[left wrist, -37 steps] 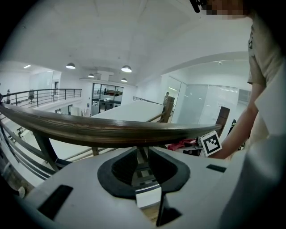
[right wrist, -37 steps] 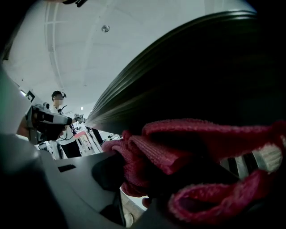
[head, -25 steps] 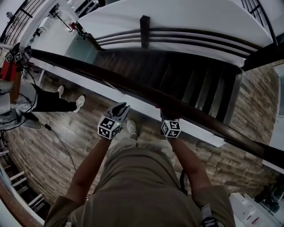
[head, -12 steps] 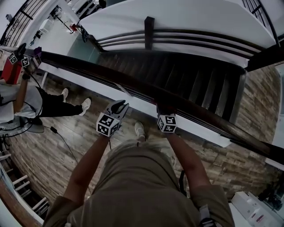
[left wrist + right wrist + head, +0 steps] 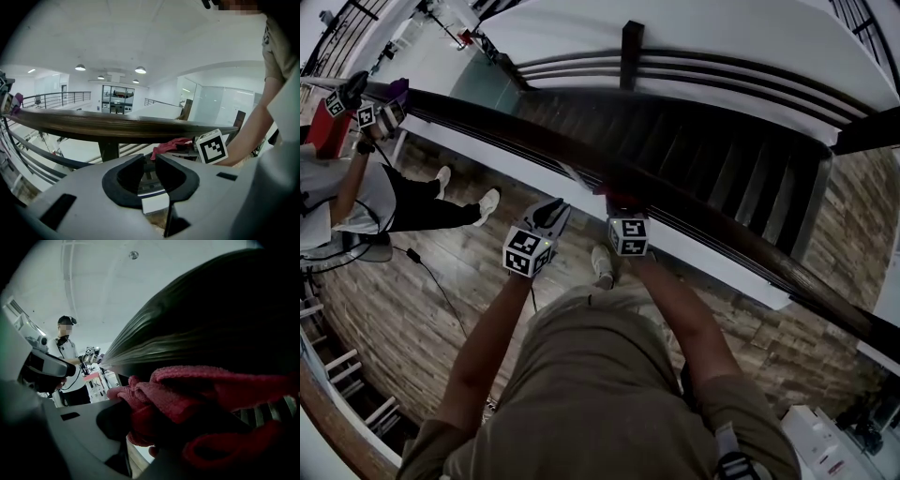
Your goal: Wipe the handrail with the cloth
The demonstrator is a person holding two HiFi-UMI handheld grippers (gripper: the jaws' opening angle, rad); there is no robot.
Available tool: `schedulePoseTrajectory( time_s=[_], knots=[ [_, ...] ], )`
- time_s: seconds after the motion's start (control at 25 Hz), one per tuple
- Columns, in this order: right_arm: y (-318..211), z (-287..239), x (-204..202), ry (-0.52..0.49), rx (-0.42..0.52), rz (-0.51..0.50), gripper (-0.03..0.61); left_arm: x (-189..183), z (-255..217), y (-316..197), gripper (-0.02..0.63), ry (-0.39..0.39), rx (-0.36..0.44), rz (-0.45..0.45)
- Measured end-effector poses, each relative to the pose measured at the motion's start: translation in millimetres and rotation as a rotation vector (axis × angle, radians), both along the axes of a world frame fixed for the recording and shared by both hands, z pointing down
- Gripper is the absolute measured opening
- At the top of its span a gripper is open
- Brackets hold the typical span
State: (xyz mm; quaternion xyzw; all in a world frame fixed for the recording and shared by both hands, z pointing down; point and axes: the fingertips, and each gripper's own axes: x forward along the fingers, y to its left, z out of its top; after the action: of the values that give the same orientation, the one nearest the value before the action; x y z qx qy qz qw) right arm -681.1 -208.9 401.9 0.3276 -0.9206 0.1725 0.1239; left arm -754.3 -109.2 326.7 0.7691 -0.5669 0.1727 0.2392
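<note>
A dark wooden handrail (image 5: 487, 127) runs diagonally from upper left to lower right across the head view. My right gripper (image 5: 619, 204) is shut on a bunched red cloth (image 5: 211, 390) and holds it against the rail (image 5: 211, 319). The cloth (image 5: 171, 144) also shows in the left gripper view, just under the rail (image 5: 117, 126). My left gripper (image 5: 547, 216) hovers close to the near side of the rail, a little left of the right one. Its jaws (image 5: 150, 159) stand a narrow gap apart with nothing between them.
Beyond the rail a dark staircase (image 5: 703, 159) drops away. Another person (image 5: 356, 192) stands at the left on the wooden floor (image 5: 403, 309), holding grippers (image 5: 361, 111) at the same rail. A black cable (image 5: 441, 291) trails over the floor.
Both my grippers have moved left along the rail, the right one sliding the red cloth with it and closing on the left one. The other person has come further into view.
</note>
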Motion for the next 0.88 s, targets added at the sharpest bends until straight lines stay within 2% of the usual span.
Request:
schedulePoseTrajectory(
  time_s=[0.28,0.48,0.88],
  knots=[
    [-3,0,-77,0.038,0.074,-0.104,0.127,-39,5,-6,0.072,-0.018,-0.009,-0.051],
    [0,-1,-120,0.072,0.098,-0.127,0.127,-64,8,3,0.072,-0.032,-0.029,-0.084],
    [-9,26,-154,0.238,0.201,-0.182,0.127,-72,26,9,0.072,-0.016,-0.045,-0.121]
  ],
)
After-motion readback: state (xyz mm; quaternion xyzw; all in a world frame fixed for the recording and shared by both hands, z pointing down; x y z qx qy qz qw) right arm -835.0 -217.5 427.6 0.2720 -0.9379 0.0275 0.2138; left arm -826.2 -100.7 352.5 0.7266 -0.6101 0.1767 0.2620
